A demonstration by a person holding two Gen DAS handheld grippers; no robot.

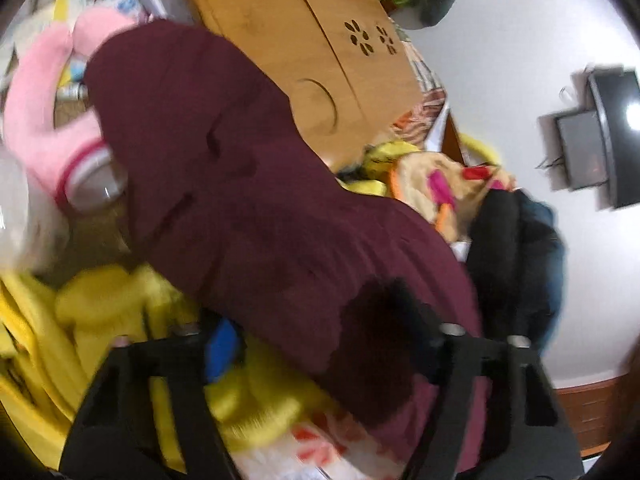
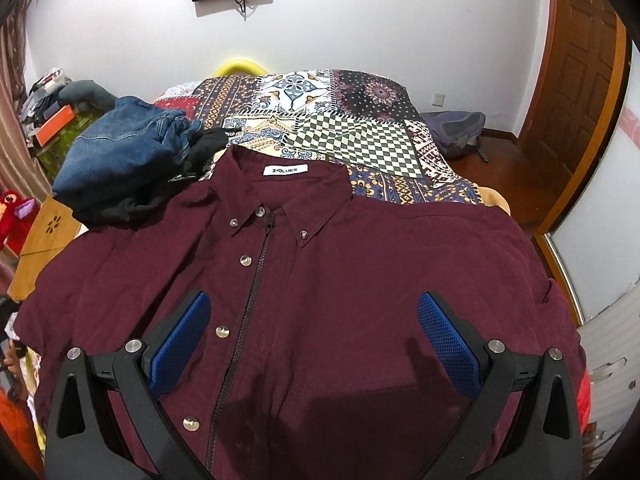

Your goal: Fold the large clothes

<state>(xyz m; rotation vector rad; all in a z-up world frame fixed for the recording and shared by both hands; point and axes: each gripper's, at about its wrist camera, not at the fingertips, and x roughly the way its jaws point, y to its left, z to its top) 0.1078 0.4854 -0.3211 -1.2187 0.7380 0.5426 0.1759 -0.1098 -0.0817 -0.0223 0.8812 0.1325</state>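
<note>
The right gripper (image 2: pixel 314 340), spread wide, hovers over the shirt (image 2: pixel 320 280) on the bed (image 2: pixel 360 120); the blurred left gripper (image 1: pixel 316 344) appears to be grasping its sleeve (image 1: pixel 224 168).

- Right tongs (image 2: pixel 314 334): jaws spread wide, blue pads (image 2: pixel 448 344) at lower left and lower right of frame.
- Left tongs (image 1: pixel 320 344): lower frame, blurred; jaw state indeterminate.

Maroon shirt (image 2: pixel 360 280), patchwork-patterned bedspread (image 2: pixel 340 120)

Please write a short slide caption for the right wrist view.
Open right gripper above a maroon shirt spread on the bed.
</note>
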